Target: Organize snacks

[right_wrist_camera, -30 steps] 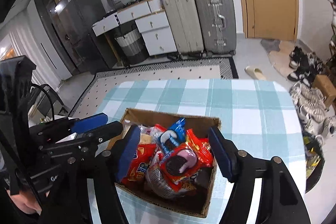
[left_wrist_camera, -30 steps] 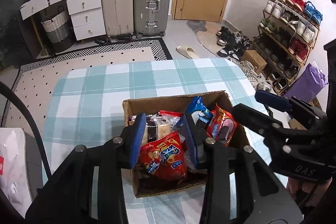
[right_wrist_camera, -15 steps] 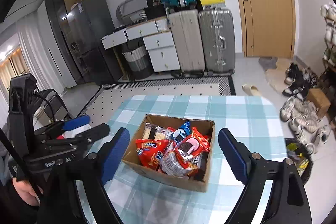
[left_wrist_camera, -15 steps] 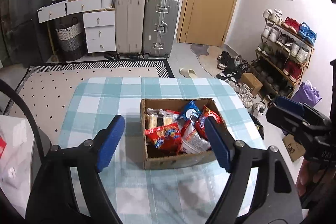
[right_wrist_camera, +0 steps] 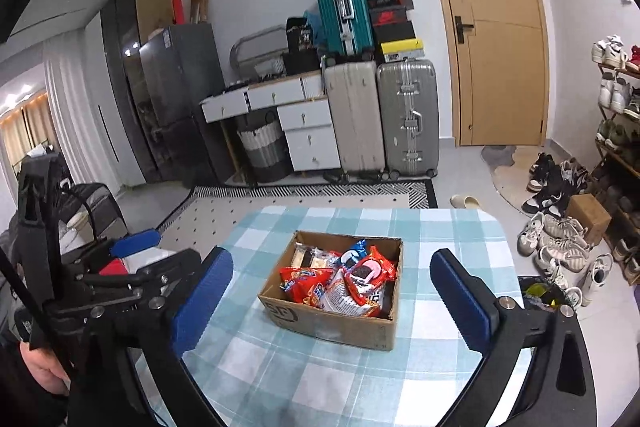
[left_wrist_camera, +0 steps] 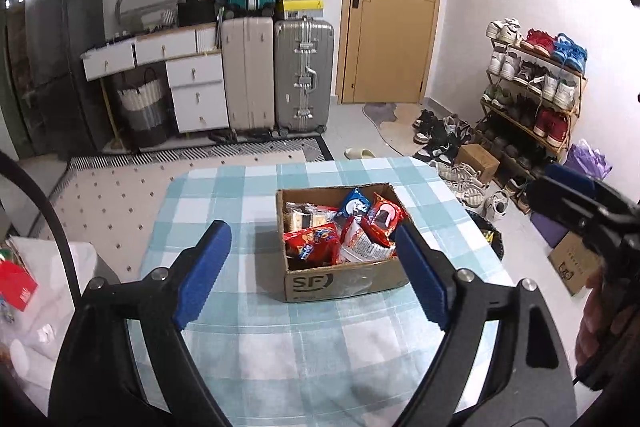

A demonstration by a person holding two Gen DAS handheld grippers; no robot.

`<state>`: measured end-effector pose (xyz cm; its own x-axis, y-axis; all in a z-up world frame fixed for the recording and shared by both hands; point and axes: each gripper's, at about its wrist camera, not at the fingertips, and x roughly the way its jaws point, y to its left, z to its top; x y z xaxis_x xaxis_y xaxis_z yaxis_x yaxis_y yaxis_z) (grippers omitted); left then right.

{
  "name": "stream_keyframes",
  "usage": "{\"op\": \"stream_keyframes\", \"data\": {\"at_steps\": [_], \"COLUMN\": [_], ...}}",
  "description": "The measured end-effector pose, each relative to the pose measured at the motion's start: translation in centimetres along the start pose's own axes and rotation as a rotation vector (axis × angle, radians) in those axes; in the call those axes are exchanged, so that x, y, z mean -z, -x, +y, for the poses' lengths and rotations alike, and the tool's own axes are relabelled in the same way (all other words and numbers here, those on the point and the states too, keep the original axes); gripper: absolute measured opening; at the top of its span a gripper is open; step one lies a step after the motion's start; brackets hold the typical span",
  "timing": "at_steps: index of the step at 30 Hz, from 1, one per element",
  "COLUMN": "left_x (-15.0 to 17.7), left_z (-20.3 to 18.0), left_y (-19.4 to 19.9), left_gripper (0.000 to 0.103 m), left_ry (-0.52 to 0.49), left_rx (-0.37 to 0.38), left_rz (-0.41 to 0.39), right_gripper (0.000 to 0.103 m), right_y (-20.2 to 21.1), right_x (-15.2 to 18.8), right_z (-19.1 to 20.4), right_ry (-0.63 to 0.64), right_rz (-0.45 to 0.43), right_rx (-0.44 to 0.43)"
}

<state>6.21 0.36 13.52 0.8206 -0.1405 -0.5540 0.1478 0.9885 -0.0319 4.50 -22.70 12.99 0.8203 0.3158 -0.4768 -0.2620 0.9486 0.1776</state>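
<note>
- Left gripper (left_wrist_camera: 312,277): jaws wide apart, empty, above the table (left_wrist_camera: 304,359).
- Right gripper (right_wrist_camera: 332,301): jaws apart, empty.
- Box (left_wrist_camera: 344,281) of snacks (left_wrist_camera: 344,231) at 12 o'clock.

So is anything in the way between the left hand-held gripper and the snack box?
Nothing visible is. The left hand-held gripper is open above bare checked tablecloth, and the box of snacks sits straight ahead with an open top. The right hand-held gripper is off to the side.
</note>
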Motion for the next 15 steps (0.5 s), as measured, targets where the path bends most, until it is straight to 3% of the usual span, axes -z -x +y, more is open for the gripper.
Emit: {"op": "stream_keyframes", "data": {"at_steps": [4, 7, 11, 15], "left_x": [1.1, 2.7, 4.7, 7.1], "left_z": [-0.3, -0.1, 0.5, 1.0], "left_y": [2.6, 4.5, 5.6, 5.6], "left_gripper": [0.088, 0.103, 0.103, 0.103], "left_ry": [-0.013, 0.009, 0.019, 0.002], "left_rx": [-0.016, -0.020, -0.026, -0.088], "left_rz": [-0.052, -0.090, -0.120, -0.166], "right_gripper": [0.102, 0.103, 0.103, 0.103], "right_y": [1.6, 2.1, 1.9, 1.8], "right_x": [1.0, 2.1, 4.3, 7.2], "right_z": [0.2, 0.2, 0.1, -0.8], "right_ry": [0.006, 0.021, 0.063, 0.056], "right_rz": [-0.032, -0.052, -0.061, -0.091], "right_rx": [0.014, 0.025, 0.068, 0.059]}}
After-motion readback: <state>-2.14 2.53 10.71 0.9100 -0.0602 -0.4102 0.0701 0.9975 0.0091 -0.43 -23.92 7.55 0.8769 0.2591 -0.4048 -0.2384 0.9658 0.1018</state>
